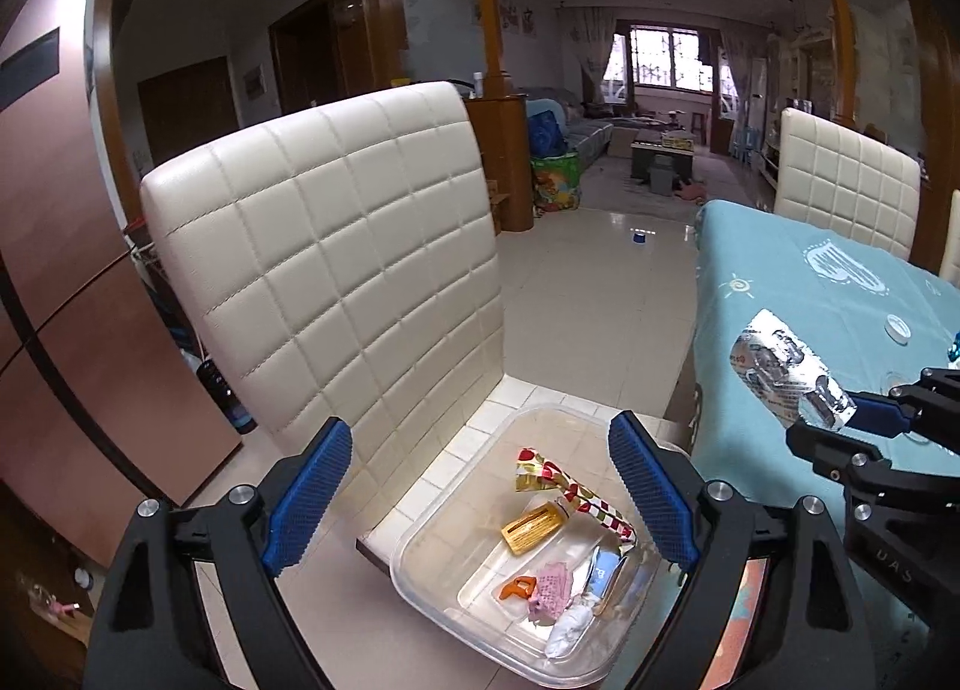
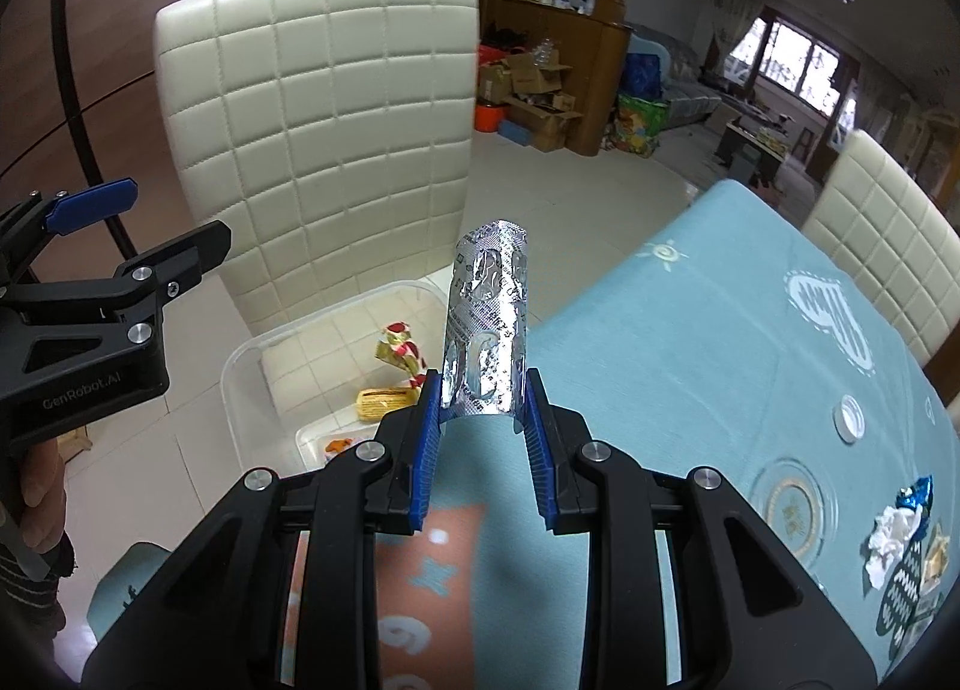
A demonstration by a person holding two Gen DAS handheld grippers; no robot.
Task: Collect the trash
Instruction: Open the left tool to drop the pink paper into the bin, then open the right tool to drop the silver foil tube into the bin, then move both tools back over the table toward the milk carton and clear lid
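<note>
My right gripper (image 2: pixel 483 390) is shut on a silver foil blister pack (image 2: pixel 487 324), curled and standing up between the blue pads, above the table's left edge. The pack also shows in the left wrist view (image 1: pixel 786 369), held by the right gripper (image 1: pixel 840 417). My left gripper (image 1: pixel 480 486) is open and empty, hovering over a clear plastic bin (image 1: pixel 420 552) on a white chair seat. The bin (image 2: pixel 240 366) holds several pieces of trash: a red-patterned wrapper (image 1: pixel 564 486), a yellow packet (image 1: pixel 531 528), a pink wrapper (image 1: pixel 552 591).
A white quilted chair (image 1: pixel 324 270) stands behind the bin. The table wears a teal cloth (image 2: pixel 690 342). On it lie a white cap (image 2: pixel 850 417), a glass coaster (image 2: pixel 792 504) and crumpled wrappers (image 2: pixel 900 534) at the right. A second white chair (image 2: pixel 882 246) stands beyond.
</note>
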